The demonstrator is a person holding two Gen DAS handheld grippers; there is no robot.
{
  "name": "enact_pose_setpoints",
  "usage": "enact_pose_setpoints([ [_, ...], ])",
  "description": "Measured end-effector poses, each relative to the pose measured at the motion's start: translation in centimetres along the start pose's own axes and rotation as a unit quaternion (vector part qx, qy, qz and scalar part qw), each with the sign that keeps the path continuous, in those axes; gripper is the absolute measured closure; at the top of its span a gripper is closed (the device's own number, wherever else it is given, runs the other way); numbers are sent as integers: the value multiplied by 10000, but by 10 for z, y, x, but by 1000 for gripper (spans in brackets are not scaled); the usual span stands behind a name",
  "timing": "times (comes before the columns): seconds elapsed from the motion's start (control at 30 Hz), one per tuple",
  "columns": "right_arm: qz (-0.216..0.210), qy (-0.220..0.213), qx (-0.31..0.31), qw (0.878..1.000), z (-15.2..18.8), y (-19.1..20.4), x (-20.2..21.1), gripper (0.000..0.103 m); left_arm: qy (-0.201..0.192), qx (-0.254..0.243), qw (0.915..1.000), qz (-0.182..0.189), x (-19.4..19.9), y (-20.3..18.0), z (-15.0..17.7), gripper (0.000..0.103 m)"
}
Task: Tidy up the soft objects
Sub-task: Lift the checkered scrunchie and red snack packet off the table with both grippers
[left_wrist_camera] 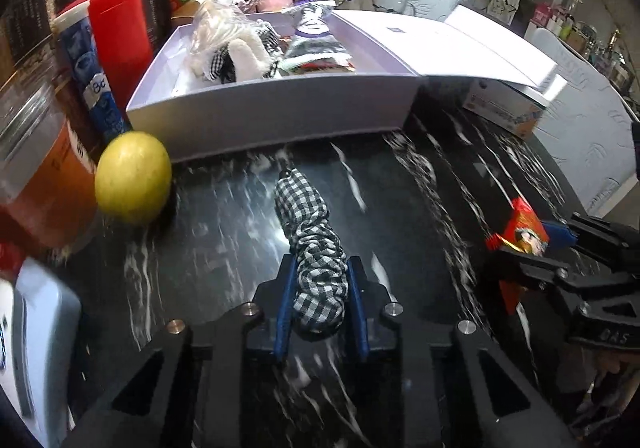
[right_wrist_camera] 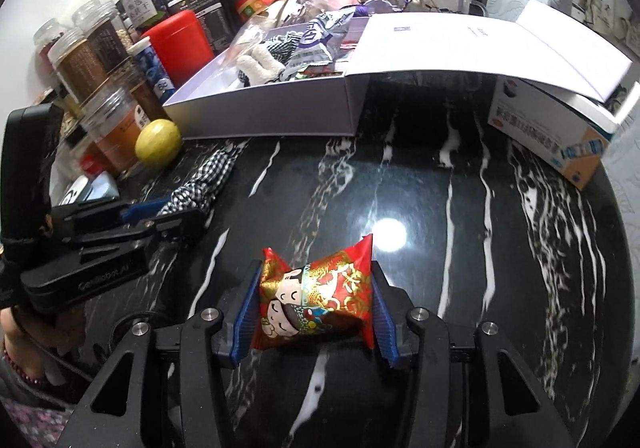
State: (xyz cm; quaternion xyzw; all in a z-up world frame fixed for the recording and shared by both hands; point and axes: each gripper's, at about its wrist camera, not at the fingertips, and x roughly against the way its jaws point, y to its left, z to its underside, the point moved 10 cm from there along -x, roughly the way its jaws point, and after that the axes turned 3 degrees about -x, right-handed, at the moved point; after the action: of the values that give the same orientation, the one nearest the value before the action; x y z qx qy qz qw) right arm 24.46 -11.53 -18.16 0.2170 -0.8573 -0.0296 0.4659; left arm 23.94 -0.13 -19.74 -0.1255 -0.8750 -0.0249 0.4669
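Mid-carry toward the white box, left gripper clamped on a checked cloth roll just above the tabletop, right gripper clamped on a red packet; next, probably lifting both over the near wall and letting go inside

Checked cloth blurred at its tip, jar labels unreadable
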Motion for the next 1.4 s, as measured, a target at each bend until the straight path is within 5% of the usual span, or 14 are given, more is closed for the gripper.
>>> enact_pose_setpoints([
  [0.6,-105,126,192,9997,49,18,19,49,223,378,9983,387,26,-21,49,80],
  [0.73,13,186,166,9997,50,17,17,29,177,498,9978,390,23,-20,43,80],
  [0.9,38,205,228,9995,57,21,17,22,128,477,9983,299,19,-20,39,80],
  [1.17,49,137,302,9994,57,23,18,24,207,283,9992,175,16,-22,35,80],
  [1.27,132,11,193,9997,55,19,21,45,152,358,9990,206,17,-20,36,80],
  [1.4,85,9,68,9999,54,16,22,52,144,335,9993,128,17,-21,36,80],
])
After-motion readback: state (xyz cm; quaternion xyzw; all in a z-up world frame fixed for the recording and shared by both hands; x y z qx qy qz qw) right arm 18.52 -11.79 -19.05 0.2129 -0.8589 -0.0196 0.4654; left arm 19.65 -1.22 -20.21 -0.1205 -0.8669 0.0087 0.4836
